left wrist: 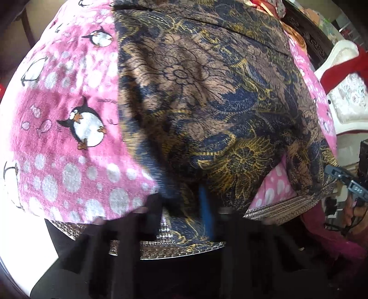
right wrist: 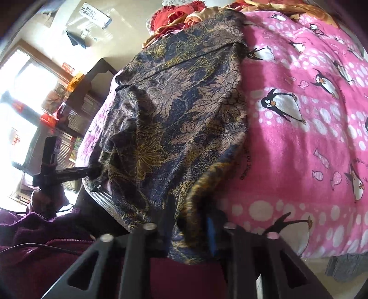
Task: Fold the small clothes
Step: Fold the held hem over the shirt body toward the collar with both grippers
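A thin garment (left wrist: 207,103) printed in navy, brown and gold flowers lies spread on a pink penguin blanket (left wrist: 64,115). At the near hem, my left gripper (left wrist: 181,207) is shut on the fabric, its blue pad (left wrist: 207,207) pressed against the cloth. My right gripper (left wrist: 345,181) shows at the right edge, at the garment's other near corner. In the right wrist view the same garment (right wrist: 179,119) runs away from my right gripper (right wrist: 191,218), which is shut on its gold-edged hem. The left gripper (right wrist: 92,171) pinches the far left corner there.
The pink blanket (right wrist: 299,138) stretches wide to the right. A red and gold cloth pile (right wrist: 174,16) sits beyond the garment. A grey cloth (right wrist: 345,269) lies at the blanket's near edge. A white ornate chair (left wrist: 345,99) stands at the right; a maroon sleeve (right wrist: 46,241) is close.
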`<action>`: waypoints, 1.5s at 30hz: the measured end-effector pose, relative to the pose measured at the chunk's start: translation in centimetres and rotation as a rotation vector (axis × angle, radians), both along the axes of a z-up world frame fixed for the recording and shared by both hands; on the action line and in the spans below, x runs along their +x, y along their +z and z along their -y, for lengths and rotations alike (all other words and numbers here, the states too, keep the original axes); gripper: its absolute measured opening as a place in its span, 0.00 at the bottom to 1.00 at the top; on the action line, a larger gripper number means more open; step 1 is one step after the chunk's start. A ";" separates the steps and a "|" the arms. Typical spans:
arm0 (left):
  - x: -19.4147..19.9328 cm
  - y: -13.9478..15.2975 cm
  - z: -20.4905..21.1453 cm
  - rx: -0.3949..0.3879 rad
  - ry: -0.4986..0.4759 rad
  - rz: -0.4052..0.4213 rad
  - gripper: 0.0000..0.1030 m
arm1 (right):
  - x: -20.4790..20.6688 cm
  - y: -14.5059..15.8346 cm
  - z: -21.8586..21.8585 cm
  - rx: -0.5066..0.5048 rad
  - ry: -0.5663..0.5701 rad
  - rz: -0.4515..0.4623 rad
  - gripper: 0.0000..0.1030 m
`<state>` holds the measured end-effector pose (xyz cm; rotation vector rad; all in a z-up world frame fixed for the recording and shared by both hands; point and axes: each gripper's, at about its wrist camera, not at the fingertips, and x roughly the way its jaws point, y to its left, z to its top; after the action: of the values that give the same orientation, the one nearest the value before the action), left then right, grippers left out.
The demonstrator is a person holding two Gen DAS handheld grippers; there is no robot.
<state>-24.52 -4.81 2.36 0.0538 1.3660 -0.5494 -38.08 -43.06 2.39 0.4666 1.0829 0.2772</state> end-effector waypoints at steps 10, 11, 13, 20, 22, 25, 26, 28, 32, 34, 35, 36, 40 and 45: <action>1.1 5.5 -5.4 -0.054 0.010 0.112 0.05 | -0.8 4.6 1.3 0.046 -0.024 0.121 0.06; 1.1 5.3 -6.0 -0.036 0.021 0.119 0.05 | -0.9 4.6 1.6 0.034 -0.030 0.114 0.06; 1.2 4.0 -6.9 -0.017 0.036 0.083 0.05 | -0.8 3.3 2.0 0.021 -0.041 0.065 0.06; 1.2 0.7 -6.2 0.013 0.045 0.013 0.06 | -0.5 -0.3 2.8 0.121 -0.064 -0.039 0.14; 1.2 0.3 -5.9 0.019 0.040 0.006 0.11 | -0.7 -0.1 2.7 0.136 -0.049 -0.031 0.32; 1.0 -0.1 -5.9 0.009 0.037 -0.002 0.20 | -0.8 0.0 2.0 0.141 -0.021 -0.018 0.42; 1.0 -0.2 -5.8 -0.001 0.038 -0.004 0.25 | -0.6 0.0 1.6 0.119 -0.007 -0.021 0.42; 0.8 -0.3 -5.4 -0.020 0.037 -0.004 0.34 | -0.6 0.0 1.0 0.083 0.020 -0.022 0.40; 0.8 0.0 -4.0 0.012 -0.017 0.026 0.24 | 0.1 -0.1 0.8 0.070 0.006 -0.019 0.09; 1.4 0.3 -4.2 -0.007 -0.016 0.022 0.05 | 0.7 0.2 1.1 0.108 -0.018 -0.005 0.07; 1.7 0.6 -4.4 -0.021 0.000 0.027 0.05 | 0.9 0.6 1.3 0.126 -0.026 0.015 0.07; 2.1 0.9 -4.6 -0.036 0.017 0.038 0.05 | 1.1 1.2 1.5 0.143 -0.032 0.041 0.07; 3.4 3.2 -5.1 -0.088 0.060 0.107 0.05 | 2.0 3.8 1.9 0.144 -0.045 0.124 0.07; 5.8 5.5 -4.6 -0.144 0.092 0.174 0.05 | 3.8 6.0 3.4 0.131 -0.122 0.217 0.07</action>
<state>-18.71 -0.17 7.89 -0.0762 1.1511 -0.5511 -34.32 -46.51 8.42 0.6033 0.8245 0.2855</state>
